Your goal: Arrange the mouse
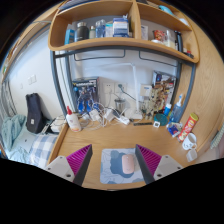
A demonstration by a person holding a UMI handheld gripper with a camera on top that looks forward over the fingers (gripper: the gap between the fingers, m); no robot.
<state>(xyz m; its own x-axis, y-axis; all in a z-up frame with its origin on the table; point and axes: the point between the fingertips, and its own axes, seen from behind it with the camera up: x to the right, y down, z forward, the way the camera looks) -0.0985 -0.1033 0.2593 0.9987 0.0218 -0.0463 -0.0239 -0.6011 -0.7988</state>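
Observation:
A pale pink-white mouse (125, 164) lies on the right part of a light blue patterned mouse mat (115, 165) on the wooden desk (100, 138). My gripper (113, 160) is held above the desk with its two fingers spread wide. The left finger's magenta pad (81, 158) and the right finger's pad (148, 157) stand to either side of the mat. The mouse rests on the mat between the fingers, nearer the right one, with a gap at each side. Nothing is held.
Beyond the fingers the desk's back edge is crowded with bottles (72, 120), cables and small items. A colourful tube (189, 122) and cups sit at the right. A wooden shelf (110, 42) with boxes hangs above. A black bag (36, 112) stands at the left.

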